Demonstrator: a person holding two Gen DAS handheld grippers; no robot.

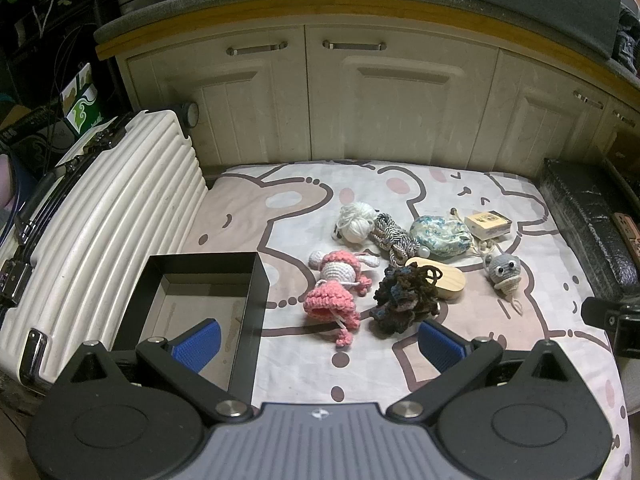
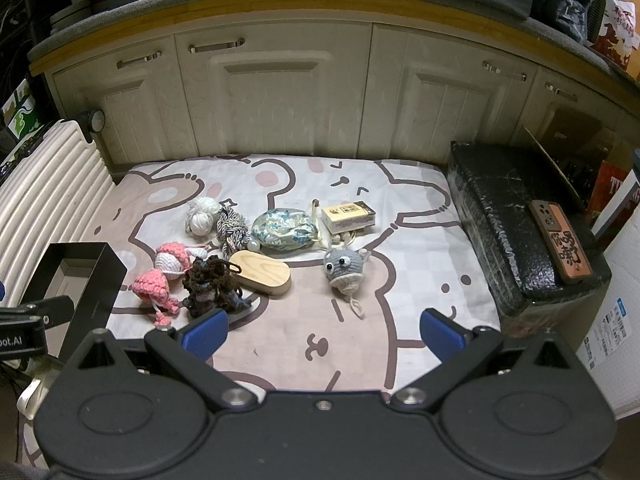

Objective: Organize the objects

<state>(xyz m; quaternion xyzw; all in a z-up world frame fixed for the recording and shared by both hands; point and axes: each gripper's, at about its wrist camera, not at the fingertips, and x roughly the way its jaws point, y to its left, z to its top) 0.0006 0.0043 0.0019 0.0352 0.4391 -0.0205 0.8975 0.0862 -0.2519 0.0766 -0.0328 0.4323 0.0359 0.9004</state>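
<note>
both grippers, left (image 1: 318, 338) and right (image 2: 324, 330), hover with fingers spread and empty over the toys (image 1: 332, 292) heaped on the bed sheet (image 1: 460, 356), beside the empty black box (image 1: 200, 300) likely meant to collect them.

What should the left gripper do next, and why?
Probably ease the left gripper forward onto the pink crochet doll: its jaws are open and empty, the doll lies nearest ahead, and the black box beside it has nothing in it.
</note>
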